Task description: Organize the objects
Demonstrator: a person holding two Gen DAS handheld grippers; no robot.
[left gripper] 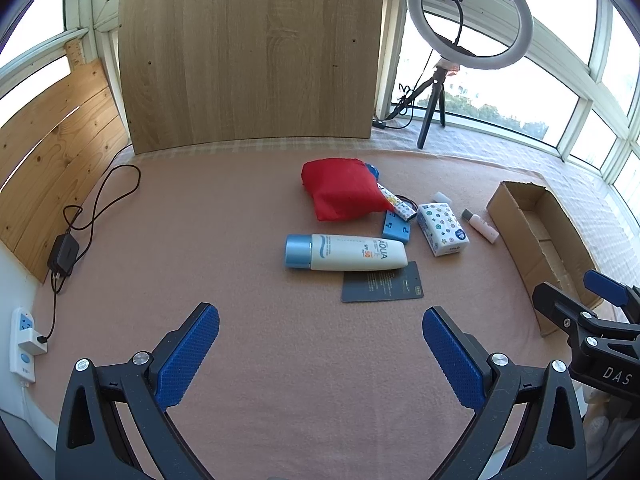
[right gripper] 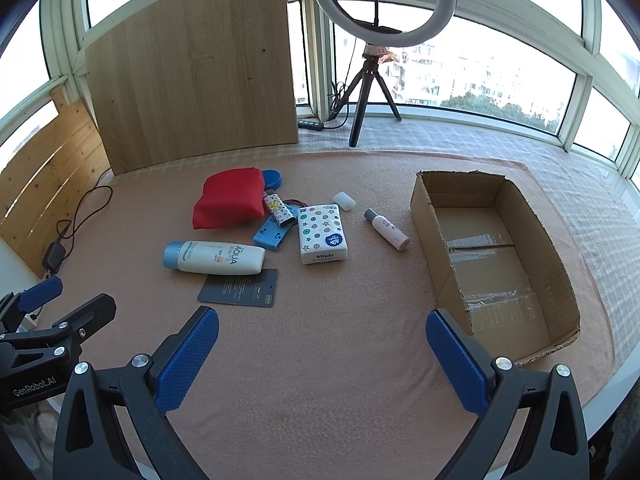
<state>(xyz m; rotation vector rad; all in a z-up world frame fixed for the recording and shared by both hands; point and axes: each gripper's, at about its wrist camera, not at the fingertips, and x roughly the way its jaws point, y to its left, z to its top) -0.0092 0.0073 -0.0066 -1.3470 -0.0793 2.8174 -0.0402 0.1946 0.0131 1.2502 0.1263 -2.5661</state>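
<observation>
Two grippers hover over my desk, both spread wide with nothing between the fingers: left gripper (left gripper: 320, 354) and right gripper (right gripper: 322, 354), blue ribbed pads on black frames. Desk is covered with a fuzzy pink cloth (right gripper: 320, 360).

Clutter sits mid-desk. White plastic sunscreen bottle with a light-blue cap (right gripper: 214, 258) lies flat, long axis left-right, cap pointing left, its lower edge overlapping a flat dark grey card (right gripper: 240, 288). Soft red fabric pouch (right gripper: 230, 200) lies behind it, a round blue lid (right gripper: 274, 178) peeking out at its far right corner. Small patterned lighter (right gripper: 278, 210) rests on a blue rectangular block (right gripper: 270, 234). Soft tissue pack with dotted print (right gripper: 322, 234) is just right of the block. Small white capsule-shaped thing (right gripper: 345, 201) lies behind the pack. Slim white tube with a grey cap (right gripper: 386, 229) lies diagonally, cap toward far left, between the pack and the open brown cardboard box (right gripper: 560, 280). Box is on the right, long axis running away from me, taped floor bare.

Behind: leaning wooden board (right gripper: 192, 72), white ring light on a black tripod (right gripper: 384, 4). Black cable and adapter (left gripper: 64, 254) at the left edge.
</observation>
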